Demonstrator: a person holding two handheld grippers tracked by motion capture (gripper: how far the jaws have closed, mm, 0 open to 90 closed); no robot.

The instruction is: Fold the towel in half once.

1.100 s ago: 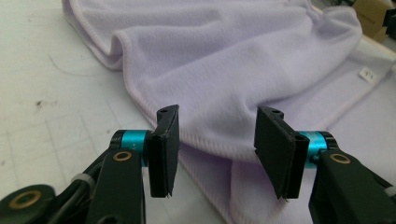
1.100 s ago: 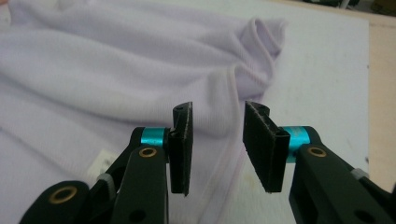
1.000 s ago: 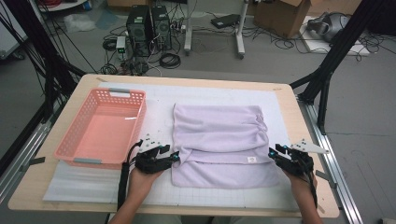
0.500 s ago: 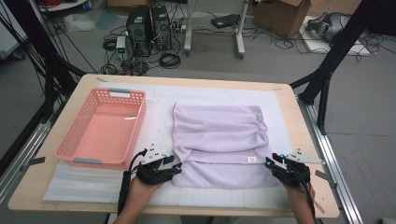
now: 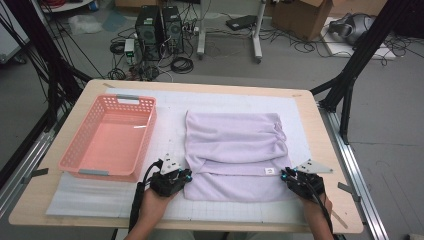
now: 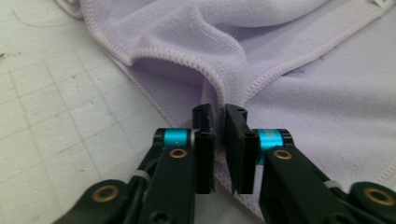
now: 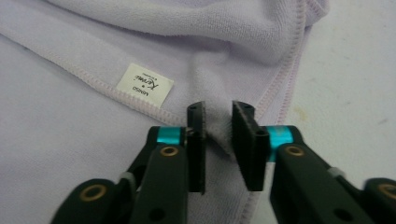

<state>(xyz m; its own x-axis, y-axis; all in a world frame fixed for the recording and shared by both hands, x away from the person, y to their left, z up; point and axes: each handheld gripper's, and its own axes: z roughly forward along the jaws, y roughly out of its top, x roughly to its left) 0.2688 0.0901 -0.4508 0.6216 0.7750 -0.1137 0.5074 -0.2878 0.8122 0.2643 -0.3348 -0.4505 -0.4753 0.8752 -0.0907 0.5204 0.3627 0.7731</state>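
Since the earlier frames both grippers have slid down toward the lower edge of the high view, from beside the towel's folded middle to its near corners. The left gripper (image 5: pixel 186 175) now sits at the towel's lower-left corner, the right gripper (image 5: pixel 284 175) at its lower-right corner.

There is one lilac towel (image 5: pixel 232 150), lying folded in the centre of the high view on a white gridded mat (image 5: pixel 165 107). It carries one small white label (image 7: pixel 144 85). One pink basket (image 5: pixel 107 137) stands at centre left, just beside the towel but apart from it; it has not shifted.

In the left gripper view the jaws stand narrow, pinching a raised fold of the towel (image 6: pixel 205 60). In the right gripper view the jaws are slightly wider, with a ridge of hemmed cloth caught between them.
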